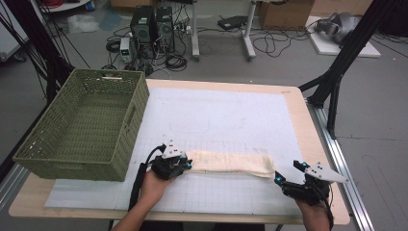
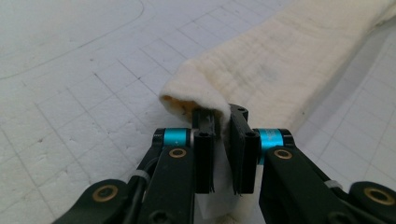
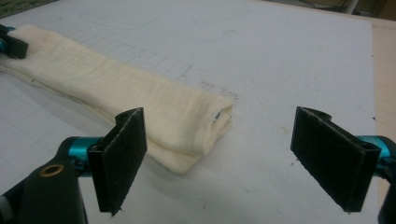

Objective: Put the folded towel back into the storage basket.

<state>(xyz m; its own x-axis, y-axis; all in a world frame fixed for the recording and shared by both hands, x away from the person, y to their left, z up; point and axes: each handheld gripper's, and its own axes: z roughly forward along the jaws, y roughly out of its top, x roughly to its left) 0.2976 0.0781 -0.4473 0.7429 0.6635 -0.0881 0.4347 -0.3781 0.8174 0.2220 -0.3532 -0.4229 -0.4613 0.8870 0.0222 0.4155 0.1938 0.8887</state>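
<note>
1. High view: a cream folded cloth (image 1: 231,163) lies as a long strip across the near half of the white gridded mat (image 1: 221,115), which covers the wooden table (image 1: 315,144).
2. The left gripper (image 1: 185,164), held in a hand (image 1: 153,186) coming in from the near edge, sits at the cloth's left end.
3. The right gripper (image 1: 288,174) rests just right of the cloth's right end, near it but apart.
4. A green woven basket (image 1: 84,122) stands on the table's far left, well apart from the cloth.
5. Left gripper view: the left gripper (image 2: 224,126) is pinched narrow on the cloth (image 2: 280,70); a fold of its corner is clamped between the pads and bulges up just beyond them. The strip runs away to the far right over the mat (image 2: 70,70).
6. Right gripper view: the right gripper (image 3: 233,154) stands wide, nothing between its pads. The cloth's (image 3: 130,93) rounded end lies on the mat (image 3: 280,60) just beyond the left pad, apart from both. At the far left end of the strip the left gripper (image 3: 11,44) meets the cloth.
</note>
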